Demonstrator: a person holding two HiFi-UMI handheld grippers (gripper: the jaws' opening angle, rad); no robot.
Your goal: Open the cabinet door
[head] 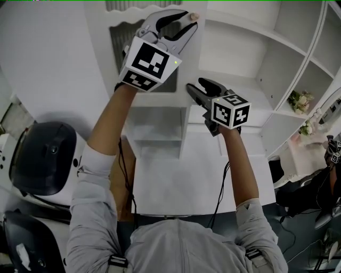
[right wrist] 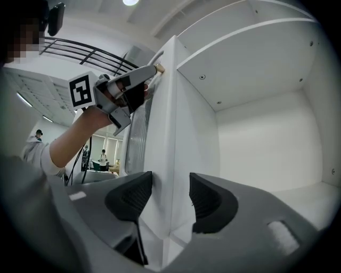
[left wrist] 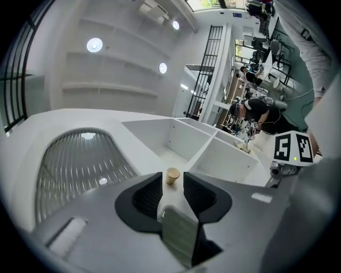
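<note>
The white cabinet door [head: 101,53] has a ribbed glass panel [left wrist: 80,165] and a small wooden knob [head: 193,16]. It stands swung out from the shelves. My left gripper [head: 189,23] is raised at the door's top. It is open, with the knob [left wrist: 172,175] sitting just at its fingertips and the pads not pressing it. Lower down, my right gripper [head: 195,85] is open astride the door's free edge [right wrist: 169,160], with a gap at the pads. In the right gripper view the left gripper [right wrist: 152,77] shows up by the knob [right wrist: 159,68].
Open white shelf compartments [head: 250,48] lie right of the door, with small flowers [head: 300,99] on a lower shelf. A black and white machine [head: 42,160] stands at the left. A white counter [head: 176,186] lies below the grippers. A seated person [head: 314,192] is at the far right.
</note>
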